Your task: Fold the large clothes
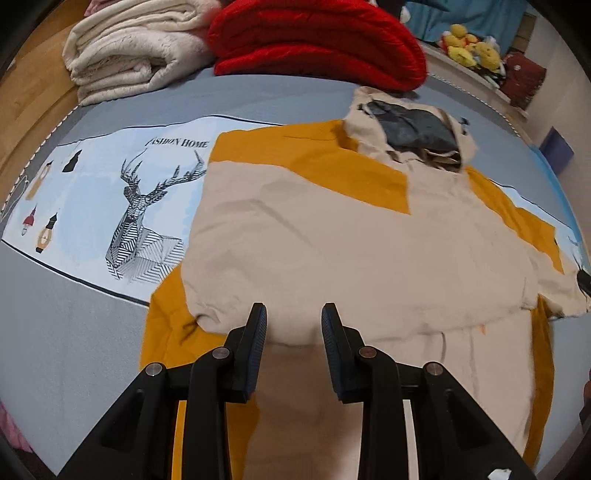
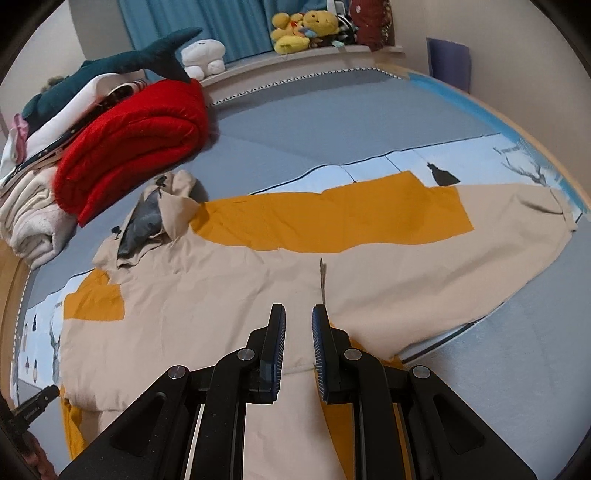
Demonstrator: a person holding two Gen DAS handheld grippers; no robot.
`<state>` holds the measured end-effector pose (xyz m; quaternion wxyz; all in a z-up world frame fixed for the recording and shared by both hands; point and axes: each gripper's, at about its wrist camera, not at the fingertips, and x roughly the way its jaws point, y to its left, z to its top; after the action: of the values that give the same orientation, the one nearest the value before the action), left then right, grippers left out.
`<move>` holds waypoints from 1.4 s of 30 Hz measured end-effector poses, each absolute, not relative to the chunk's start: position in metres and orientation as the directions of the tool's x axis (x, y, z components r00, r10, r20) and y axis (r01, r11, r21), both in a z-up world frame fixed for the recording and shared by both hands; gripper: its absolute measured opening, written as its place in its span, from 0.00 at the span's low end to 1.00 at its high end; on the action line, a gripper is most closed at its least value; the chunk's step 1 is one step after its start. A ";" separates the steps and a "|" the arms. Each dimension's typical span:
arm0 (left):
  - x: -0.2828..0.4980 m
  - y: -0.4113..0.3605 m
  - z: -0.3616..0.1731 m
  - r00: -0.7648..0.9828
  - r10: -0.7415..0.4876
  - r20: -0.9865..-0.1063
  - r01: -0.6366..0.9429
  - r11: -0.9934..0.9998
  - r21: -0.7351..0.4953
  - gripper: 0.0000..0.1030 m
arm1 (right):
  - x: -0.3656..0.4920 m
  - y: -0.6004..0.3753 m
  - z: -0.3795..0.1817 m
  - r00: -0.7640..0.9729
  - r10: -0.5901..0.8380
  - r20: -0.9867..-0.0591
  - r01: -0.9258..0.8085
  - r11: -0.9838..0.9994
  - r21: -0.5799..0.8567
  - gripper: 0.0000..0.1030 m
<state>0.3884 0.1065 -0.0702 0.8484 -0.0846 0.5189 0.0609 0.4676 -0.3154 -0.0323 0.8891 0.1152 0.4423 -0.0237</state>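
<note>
1. Nearest: left tongs (image 1: 293,314) clenched on a bunched fold of the beige and mustard jacket (image 1: 314,229), cloth filling the gap between the black fingers.
2. Likewise the right tongs (image 2: 298,314), narrower, gripping the jacket's near edge, with a seam line running across between the pads.
3. Beyond both: rest of the jacket spread flat on the bed (image 1: 74,332), one sleeve (image 2: 517,206) stretched out sideways, grey-lined hood (image 1: 413,129) at the far end.
4. Beside the jacket, printed on the bed's pale blue band: a line-drawn deer head (image 1: 147,221).
5. Further back, on the bed: folded red blanket (image 1: 314,40) just beyond the hood, cream blanket (image 1: 125,48) next to it.
6. Farthest: yellow plush toys (image 1: 469,48) on a ledge, blue curtain (image 2: 240,26) behind.
</note>
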 end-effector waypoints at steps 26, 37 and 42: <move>0.395 0.053 -0.071 0.477 -0.037 -0.878 -0.104 0.990 -0.098 0.27 | 0.436 -0.532 -0.022 0.673 -0.096 -0.734 0.410 0.873 0.262 0.16; 0.411 0.064 -0.081 0.458 -0.041 -0.888 -0.111 0.989 -0.102 0.27 | 0.450 -0.677 -0.095 0.606 -0.126 -0.786 0.612 0.704 0.360 0.17; 0.416 0.060 -0.085 0.452 -0.048 -0.891 -0.097 0.990 -0.102 0.27 | 0.451 -0.712 -0.136 0.601 -0.066 -0.797 0.655 0.613 0.443 0.25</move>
<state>0.4158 0.0596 -0.0854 0.8493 -0.0693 0.5232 0.0145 0.4508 -0.7125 -0.1357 0.8101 0.3796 0.3875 -0.2225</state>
